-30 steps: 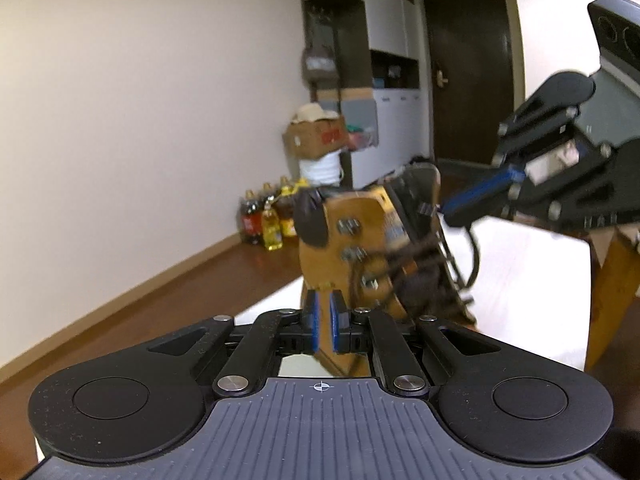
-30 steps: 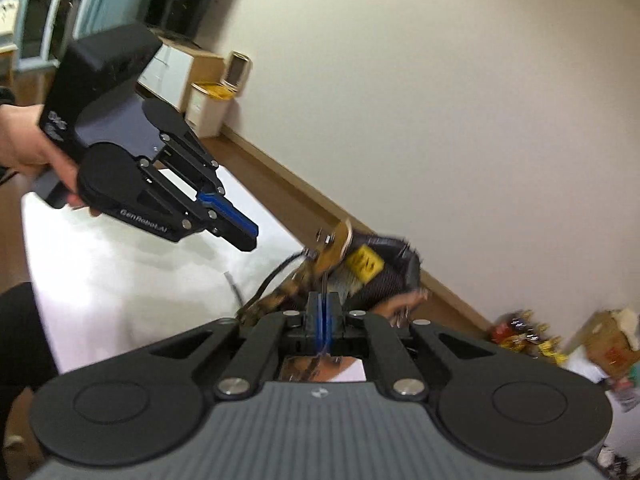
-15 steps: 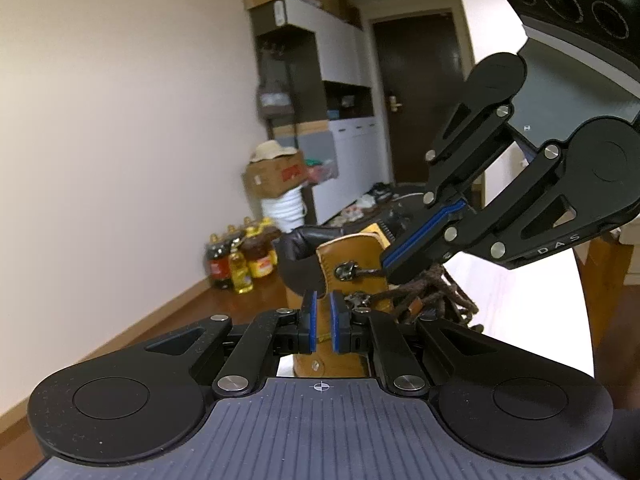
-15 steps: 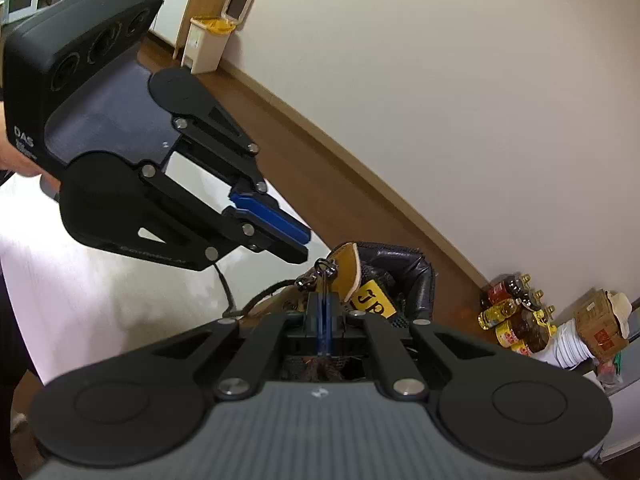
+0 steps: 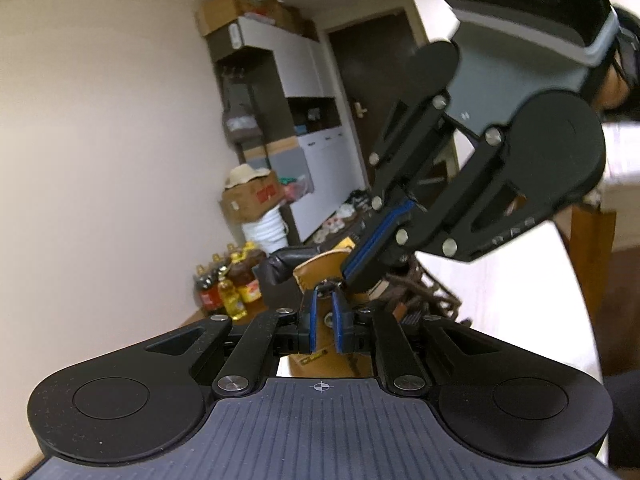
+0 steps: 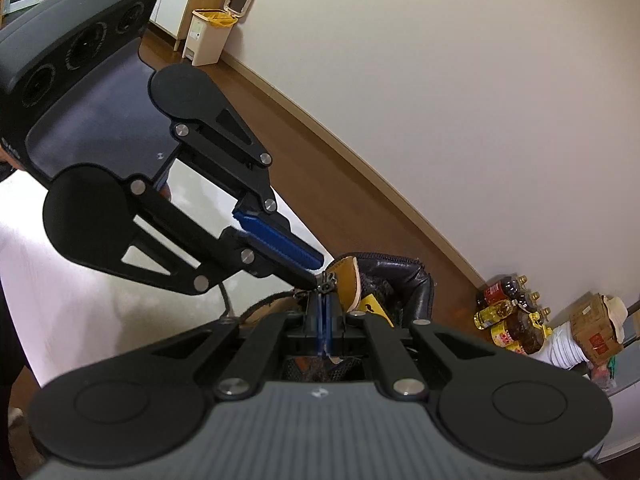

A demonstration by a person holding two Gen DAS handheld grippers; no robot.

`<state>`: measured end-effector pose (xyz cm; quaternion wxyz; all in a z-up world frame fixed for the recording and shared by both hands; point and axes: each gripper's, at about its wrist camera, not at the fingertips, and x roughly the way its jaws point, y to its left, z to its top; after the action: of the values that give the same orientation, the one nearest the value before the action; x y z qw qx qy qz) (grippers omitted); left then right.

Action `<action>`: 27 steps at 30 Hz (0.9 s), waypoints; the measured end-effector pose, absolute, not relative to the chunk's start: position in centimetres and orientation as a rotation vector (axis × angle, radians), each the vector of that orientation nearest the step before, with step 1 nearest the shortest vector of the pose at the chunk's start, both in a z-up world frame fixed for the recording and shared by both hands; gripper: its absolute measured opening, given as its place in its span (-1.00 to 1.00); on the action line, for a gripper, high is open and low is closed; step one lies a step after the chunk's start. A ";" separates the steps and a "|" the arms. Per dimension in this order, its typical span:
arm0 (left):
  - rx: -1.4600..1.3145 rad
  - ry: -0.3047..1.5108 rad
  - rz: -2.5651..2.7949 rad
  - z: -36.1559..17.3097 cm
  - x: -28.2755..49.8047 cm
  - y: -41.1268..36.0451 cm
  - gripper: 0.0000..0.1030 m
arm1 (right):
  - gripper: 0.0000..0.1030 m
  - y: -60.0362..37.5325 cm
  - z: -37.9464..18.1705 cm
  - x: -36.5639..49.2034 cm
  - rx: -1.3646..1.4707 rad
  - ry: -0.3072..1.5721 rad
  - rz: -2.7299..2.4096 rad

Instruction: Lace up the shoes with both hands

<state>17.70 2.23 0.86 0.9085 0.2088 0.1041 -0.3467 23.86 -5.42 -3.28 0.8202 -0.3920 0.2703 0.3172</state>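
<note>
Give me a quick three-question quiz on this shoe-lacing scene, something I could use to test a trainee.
1. True or false: the right gripper has its jaws wide open.
2. Where do the oil bottles stand? A) on the table B) on the floor by the wall C) on a shelf
3. What colour is the padded collar of the boot?
Key: 1 false, they are shut. 2 B. 3 black.
</note>
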 end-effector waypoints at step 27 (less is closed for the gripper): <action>0.946 0.151 -0.795 -0.7 18.0 -3.3 -0.96 | -0.94 -4.5 -3.6 21.1 -1.083 0.470 0.717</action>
<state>17.99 -3.26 -0.65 0.8124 0.4430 0.0705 -0.3725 21.07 -4.52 -3.55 0.7707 -0.4996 0.2170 0.3307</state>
